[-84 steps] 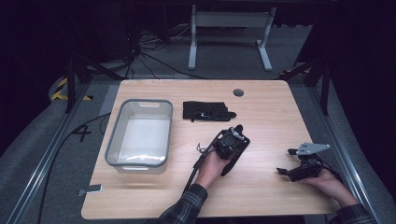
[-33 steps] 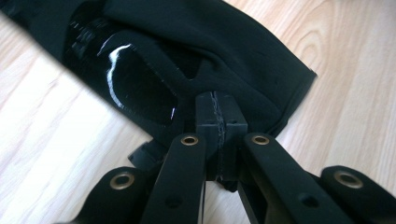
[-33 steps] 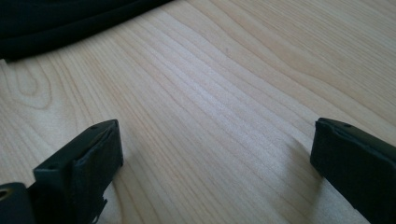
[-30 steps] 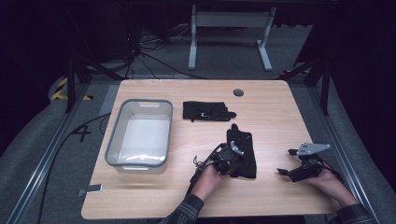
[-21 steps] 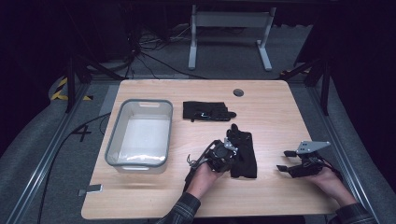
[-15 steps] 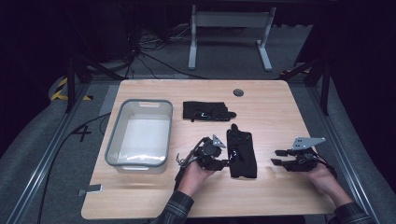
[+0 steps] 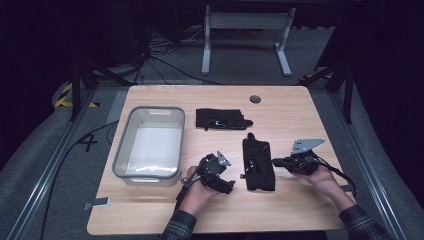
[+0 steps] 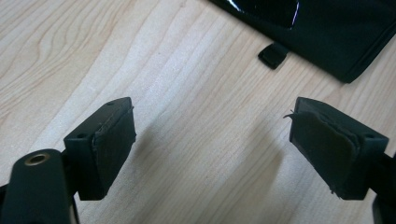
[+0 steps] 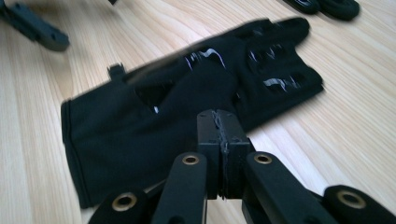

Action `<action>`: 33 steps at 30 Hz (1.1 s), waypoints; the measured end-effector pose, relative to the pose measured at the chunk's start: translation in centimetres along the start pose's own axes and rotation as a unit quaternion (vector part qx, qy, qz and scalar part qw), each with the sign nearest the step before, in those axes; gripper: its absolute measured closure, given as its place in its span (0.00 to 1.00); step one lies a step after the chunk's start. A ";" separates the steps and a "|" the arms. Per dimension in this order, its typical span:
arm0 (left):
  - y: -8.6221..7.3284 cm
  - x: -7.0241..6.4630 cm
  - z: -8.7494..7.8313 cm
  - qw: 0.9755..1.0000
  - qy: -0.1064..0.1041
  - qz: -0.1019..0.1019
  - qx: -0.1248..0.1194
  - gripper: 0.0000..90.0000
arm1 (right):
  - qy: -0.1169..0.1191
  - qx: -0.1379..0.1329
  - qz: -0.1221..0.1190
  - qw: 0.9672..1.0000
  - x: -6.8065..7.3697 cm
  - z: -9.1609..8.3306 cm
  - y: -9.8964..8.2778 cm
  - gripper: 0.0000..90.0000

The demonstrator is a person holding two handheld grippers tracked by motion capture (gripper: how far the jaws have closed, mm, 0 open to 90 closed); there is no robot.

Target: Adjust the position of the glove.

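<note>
Two gloves on the table, and the near glove [image 7: 258,163] lies flat between the grippers. Left gripper [image 8: 212,144] has just spread its jaws, nothing between them; right gripper [image 9: 224,140] has just pressed shut at the glove's edge, seemingly empty. Looks like a handover, so next it needs a real pinch of fabric to lift toward the bin [image 7: 122,150].

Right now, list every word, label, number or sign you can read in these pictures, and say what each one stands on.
"4": a dark mark on the grey floor left of the table; it reads like that digit, though it could be plain crossed tape.
Yellow-and-black hazard stripes on the floor farther back: a warning sign, no words.
Glossy patches on the near glove: no letters can be made out.
</note>
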State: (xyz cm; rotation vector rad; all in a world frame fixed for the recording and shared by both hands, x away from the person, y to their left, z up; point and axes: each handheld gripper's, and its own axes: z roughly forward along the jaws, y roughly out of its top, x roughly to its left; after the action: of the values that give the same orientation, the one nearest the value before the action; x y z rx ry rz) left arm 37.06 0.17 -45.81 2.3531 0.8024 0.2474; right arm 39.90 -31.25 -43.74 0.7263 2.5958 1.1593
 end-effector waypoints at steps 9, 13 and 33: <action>-0.1 -0.2 0.8 1.000 -0.006 0.015 0.005 0.11 | 0.010 0.024 -0.018 0.999 0.5 2.8 1.0 0.99; -0.4 -0.1 1.0 1.000 -0.011 0.019 -0.008 0.06 | 0.009 0.038 -0.018 0.999 0.4 3.2 0.6 1.00; -0.7 0.1 1.1 0.999 -0.019 0.030 -0.020 0.02 | -0.045 0.057 0.010 0.997 -1.1 -2.0 -3.6 1.00</action>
State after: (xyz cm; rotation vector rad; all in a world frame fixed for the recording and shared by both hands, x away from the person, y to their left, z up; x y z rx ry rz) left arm 37.19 0.06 -47.13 2.3397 0.7033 0.2406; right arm 38.81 -35.14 -45.03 0.8087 2.6026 0.9668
